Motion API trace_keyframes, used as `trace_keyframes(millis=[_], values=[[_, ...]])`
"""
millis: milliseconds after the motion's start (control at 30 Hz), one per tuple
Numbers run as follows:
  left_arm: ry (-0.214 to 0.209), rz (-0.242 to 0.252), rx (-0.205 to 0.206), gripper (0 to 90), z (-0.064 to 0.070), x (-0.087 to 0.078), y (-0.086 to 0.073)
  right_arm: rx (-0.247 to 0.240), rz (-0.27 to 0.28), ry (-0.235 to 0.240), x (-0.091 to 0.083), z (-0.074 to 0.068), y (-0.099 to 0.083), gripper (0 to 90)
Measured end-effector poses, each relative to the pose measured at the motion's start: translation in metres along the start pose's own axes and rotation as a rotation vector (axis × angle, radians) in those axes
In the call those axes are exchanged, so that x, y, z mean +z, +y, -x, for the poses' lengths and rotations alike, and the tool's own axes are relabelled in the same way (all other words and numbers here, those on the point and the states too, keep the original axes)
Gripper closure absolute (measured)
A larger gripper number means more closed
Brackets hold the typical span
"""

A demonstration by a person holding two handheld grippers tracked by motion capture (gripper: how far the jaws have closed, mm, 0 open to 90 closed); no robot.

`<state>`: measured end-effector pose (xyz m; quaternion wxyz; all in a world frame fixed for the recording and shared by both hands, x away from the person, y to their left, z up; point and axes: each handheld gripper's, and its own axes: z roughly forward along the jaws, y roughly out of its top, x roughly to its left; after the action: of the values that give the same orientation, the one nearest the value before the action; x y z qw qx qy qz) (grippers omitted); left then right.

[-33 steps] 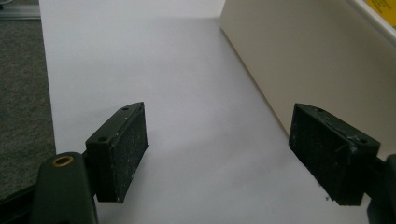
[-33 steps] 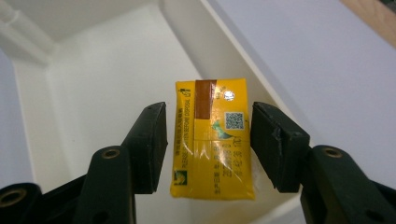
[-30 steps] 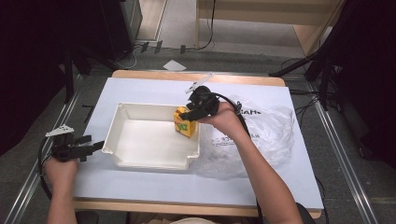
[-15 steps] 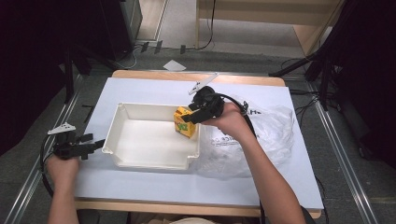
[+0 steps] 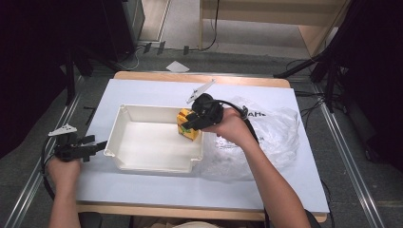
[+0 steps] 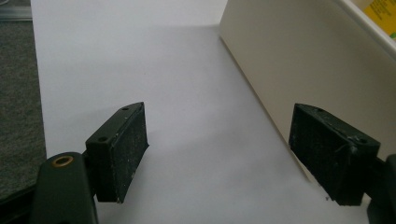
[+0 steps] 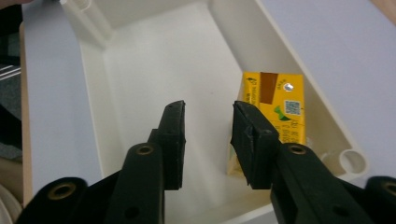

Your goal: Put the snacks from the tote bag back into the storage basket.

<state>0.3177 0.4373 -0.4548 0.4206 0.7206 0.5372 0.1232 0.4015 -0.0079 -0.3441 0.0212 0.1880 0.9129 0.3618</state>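
Yellow carton lying inside the white tray, against its wall at the corner nearest the right gripper. Fingers of that gripper parted with a gap between them and nothing clamped; carton just outside the gap, beside and partly behind one finger, whether touching it cannot tell. In the high view, the same right gripper over the tray's right end, at the yellow carton, with a clear plastic bag spread on the counter toward its right edge. Left gripper low at the counter's left edge, just beside the tray's outer wall. Seen along its own fingers, spread wide and empty over bare white counter, tray wall close by one finger.
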Motion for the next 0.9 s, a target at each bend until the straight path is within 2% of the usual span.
trace_keyframes(millis=[133, 267, 333, 433, 533, 733, 900], values=[[-0.001, -0.001, -0.001, 20.7, 0.0, 0.0, 0.0, -0.001, -0.035, 0.028, 0.006, 0.0, -0.002, 78.2], [-0.001, 0.0, -0.002, 20.7, 0.0, 0.0, 0.0, -0.027, -0.085, 0.05, 0.013, 0.003, -0.005, 89.2], [-0.003, -0.002, -0.001, 20.7, -0.001, 0.0, 0.001, -0.029, -0.088, 0.029, 0.014, 0.003, -0.006, 90.0], [-0.003, -0.002, 0.0, 20.7, -0.001, 0.0, 0.001, 0.005, -0.094, 0.016, 0.017, 0.008, -0.008, 90.0], [-0.003, -0.002, 0.0, 20.7, -0.001, 0.0, 0.001, 0.02, -0.109, 0.026, 0.021, 0.012, -0.011, 90.0], [-0.002, -0.001, 0.0, 20.7, 0.0, 0.001, 0.001, 0.046, -0.095, 0.057, 0.021, 0.016, -0.012, 90.0], [-0.004, -0.001, 0.0, 20.7, 0.0, 0.0, 0.001, 0.045, -0.102, 0.048, 0.021, 0.016, -0.012, 90.0]])
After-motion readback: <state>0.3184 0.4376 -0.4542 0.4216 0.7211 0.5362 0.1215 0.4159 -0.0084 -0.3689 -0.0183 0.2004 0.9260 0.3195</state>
